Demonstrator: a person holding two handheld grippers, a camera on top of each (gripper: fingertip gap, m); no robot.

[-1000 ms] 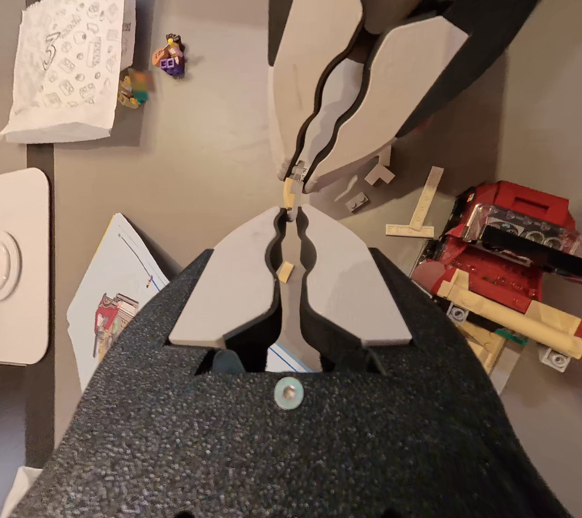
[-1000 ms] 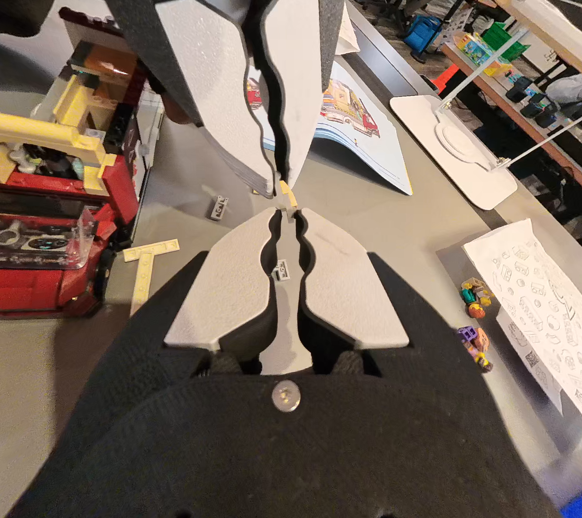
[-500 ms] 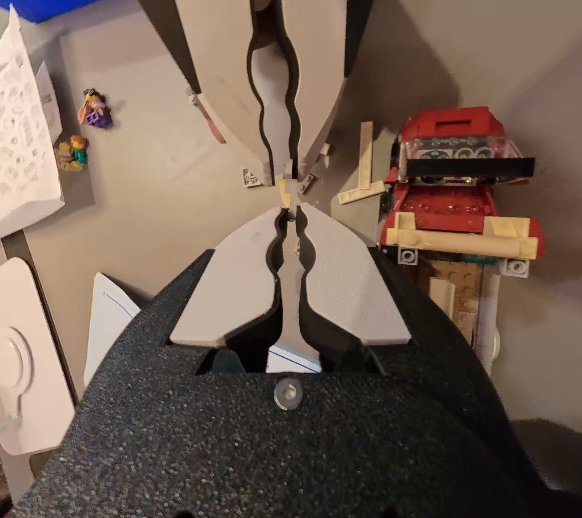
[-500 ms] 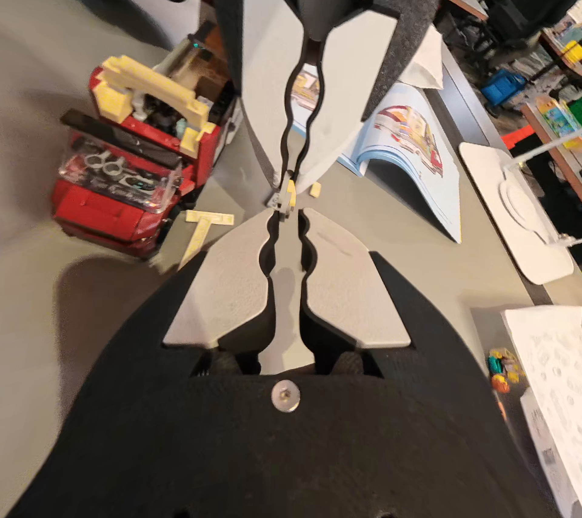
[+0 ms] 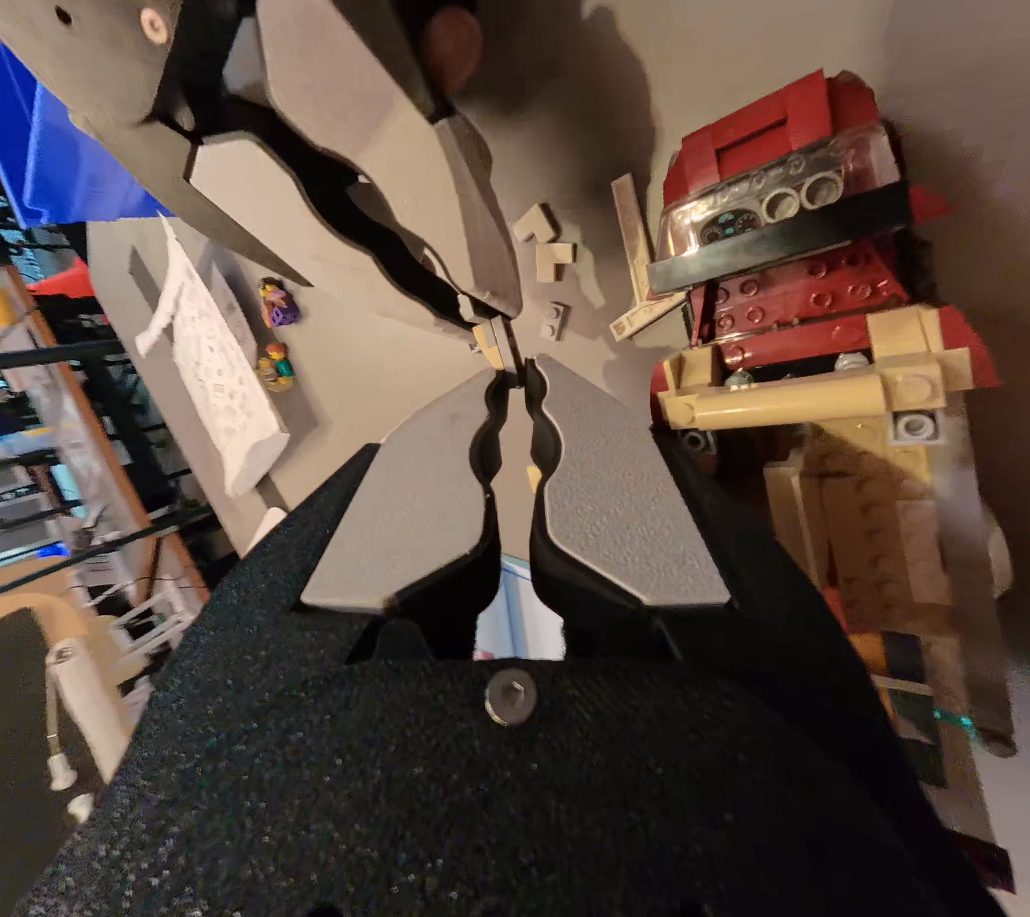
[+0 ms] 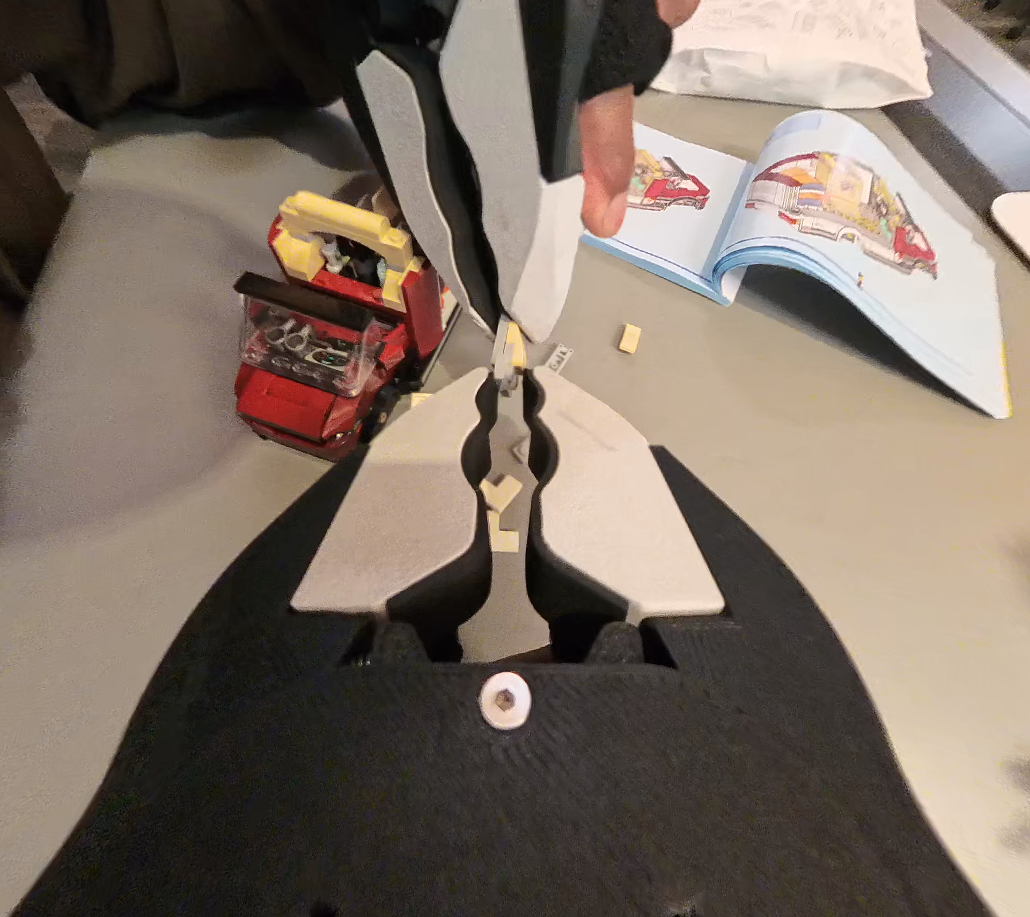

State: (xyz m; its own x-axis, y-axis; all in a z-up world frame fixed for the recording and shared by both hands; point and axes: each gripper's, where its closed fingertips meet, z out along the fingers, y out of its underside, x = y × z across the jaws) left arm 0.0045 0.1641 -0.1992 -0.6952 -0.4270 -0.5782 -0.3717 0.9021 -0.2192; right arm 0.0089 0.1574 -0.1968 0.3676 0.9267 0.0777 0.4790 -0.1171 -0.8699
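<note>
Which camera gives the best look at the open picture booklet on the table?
The right wrist view: the open light-blue instruction booklet lies spread there, both illustrated pages visible. The left wrist view shows only a pale sliver between its own tool's fingers.

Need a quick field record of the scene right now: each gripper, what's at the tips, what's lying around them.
left gripper: closed on the small grey-and-tan brick assembly
right gripper: closed on the same assembly from the opposite end
position: grippers tip to tip above the grey table
beside: red-and-tan toy brick truck
loose parts: tan L-shaped pieces, small grey two-stud plate, small tan tile
farther off: open instruction booklet, two minifigures, white printed paper bag
</note>
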